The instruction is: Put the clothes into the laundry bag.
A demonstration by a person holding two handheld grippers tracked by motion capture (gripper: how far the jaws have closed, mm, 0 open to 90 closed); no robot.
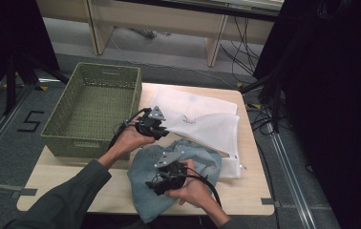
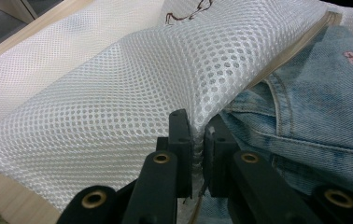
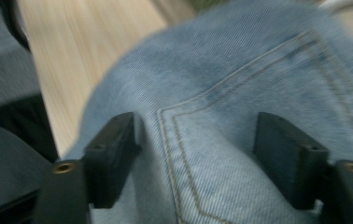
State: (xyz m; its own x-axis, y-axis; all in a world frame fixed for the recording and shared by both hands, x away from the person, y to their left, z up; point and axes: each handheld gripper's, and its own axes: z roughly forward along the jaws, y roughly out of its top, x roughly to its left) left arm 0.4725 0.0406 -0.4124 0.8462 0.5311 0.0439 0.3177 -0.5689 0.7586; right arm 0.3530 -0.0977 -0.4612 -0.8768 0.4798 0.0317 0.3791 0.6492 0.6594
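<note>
- On wooden table (image 1: 245, 188), near its middle: white mesh laundry bag (image 1: 202, 125) lying flat, zipper edge facing the denim, small dark embroidery on top.
- Just beside and partly against it, toward the person's side: light-blue denim garment (image 1: 147, 183) lying crumpled, stitched pocket seam showing, small pink embroidery near the bag.
- At the bag's near-left corner: left gripper (image 2: 194, 140) clenching a fold of mesh, pads pressing the fabric, pinched edge lifting into a ridge above the table.
- Beside that pinch, in left gripper view: denim lying right against the bag's zipper edge, waistband seam running under the right-hand jaw.
- Over the denim, nearer the person: right gripper (image 3: 195, 154) hanging released, jaws standing wide apart, straddling the pocket corner seam, pads not pressing the cloth.
- In right gripper view: picture smearing with motion blur, bare tabletop running off to the upper left of the denim.
- At the table's left end: green woven plastic basket (image 1: 64, 140) sitting apart from the bag, overhanging the table edge slightly.
- From the bottom of high view: both forearms in dark green sleeves (image 1: 69, 195) coming in, hands wrapping the gripper bodies, black cables looping off each.
- Behind the table: grey floor, pale desk legs and cables, dark curtains left and right.
</note>
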